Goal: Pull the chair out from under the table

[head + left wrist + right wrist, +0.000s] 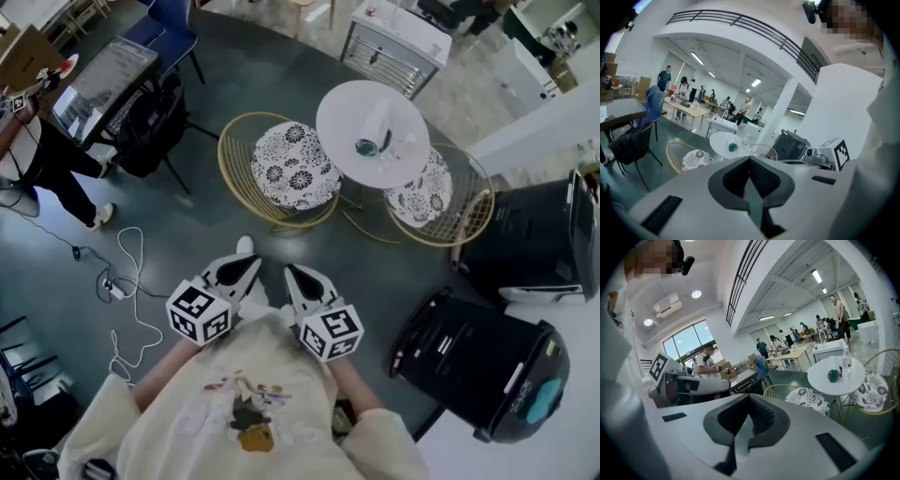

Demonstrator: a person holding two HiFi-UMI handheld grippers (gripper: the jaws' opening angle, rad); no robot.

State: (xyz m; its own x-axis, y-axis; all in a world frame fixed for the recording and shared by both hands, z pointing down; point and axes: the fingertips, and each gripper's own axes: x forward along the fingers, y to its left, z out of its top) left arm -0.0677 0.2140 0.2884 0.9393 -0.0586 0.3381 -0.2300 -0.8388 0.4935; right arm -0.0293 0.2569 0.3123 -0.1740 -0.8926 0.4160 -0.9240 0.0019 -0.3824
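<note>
Left gripper (pixel 242 270) and right gripper (pixel 300 279) sit side by side, pointing forward and slightly down. Both jaw pairs are closed tip to tip.

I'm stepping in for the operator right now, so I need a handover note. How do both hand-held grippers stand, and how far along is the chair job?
Left hand-held gripper: shut, empty, held close to the chest.
Right hand-held gripper: shut, empty, beside the left one.
Things: the round white table is ahead, out of reach. The left wire chair is mostly clear of the top. The right wire chair has its seat partly under it.
Done: nothing; neither chair is touched.
Left: approach, grip a chair rim and pull it clear, probably the tucked right one.
</note>
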